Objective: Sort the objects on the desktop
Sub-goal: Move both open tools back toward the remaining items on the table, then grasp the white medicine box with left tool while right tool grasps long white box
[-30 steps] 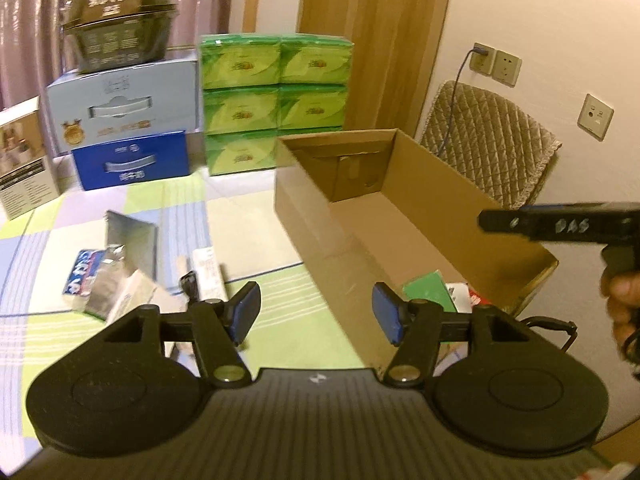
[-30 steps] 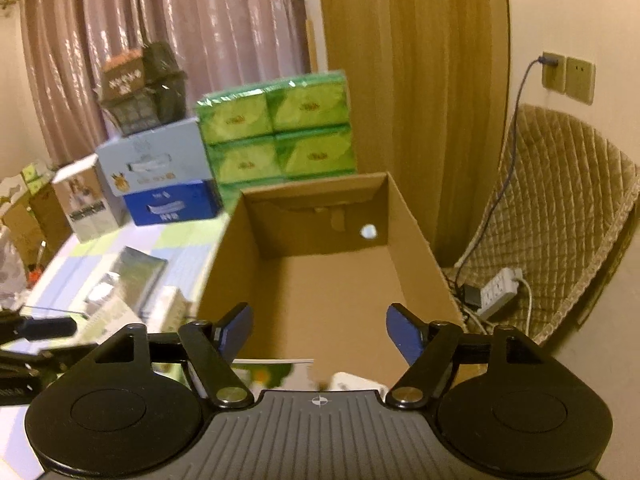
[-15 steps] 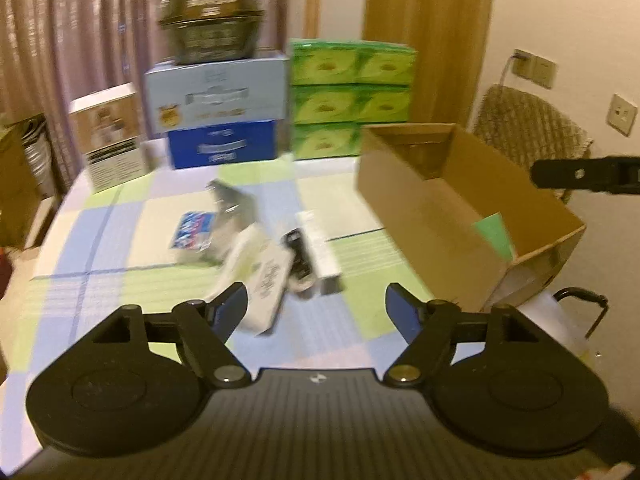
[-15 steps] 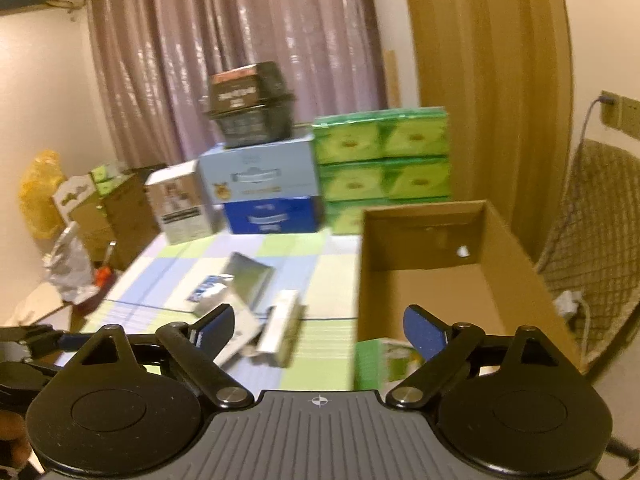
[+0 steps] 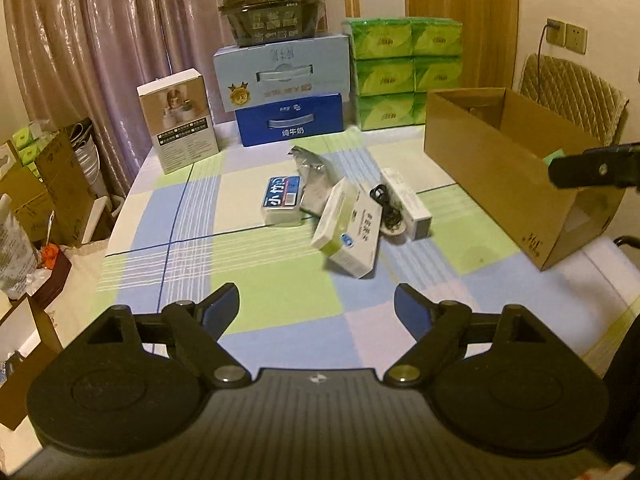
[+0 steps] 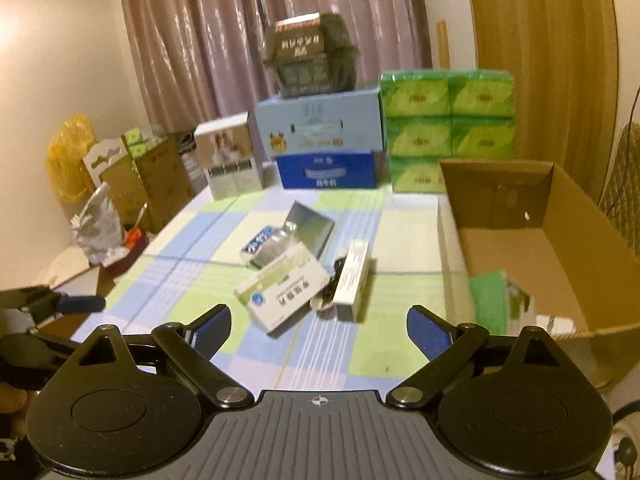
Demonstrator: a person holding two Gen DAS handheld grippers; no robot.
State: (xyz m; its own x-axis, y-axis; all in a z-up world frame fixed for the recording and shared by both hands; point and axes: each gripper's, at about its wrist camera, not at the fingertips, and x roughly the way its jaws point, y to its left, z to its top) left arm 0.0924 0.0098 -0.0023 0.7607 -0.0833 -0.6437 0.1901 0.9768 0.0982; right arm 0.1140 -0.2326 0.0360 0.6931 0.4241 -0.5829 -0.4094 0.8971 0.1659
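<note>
Cardboard box [image 5: 500, 168] right of item pile [image 5: 348, 212]; stacked cartons [image 5: 284, 92] behind.

The dark plastic-wrapped pack [image 5: 272, 4] at the top centre reads "HONGLD", upside down. The dark blue carton [image 5: 290, 120] below it reads "纯牛奶". The small blue-and-white packet [image 5: 281, 199] mid-frame shows "小":

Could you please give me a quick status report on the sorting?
Left gripper and right gripper opening, empty. Small boxes unsorted beside cardboard box. Nothing blocking.
</note>
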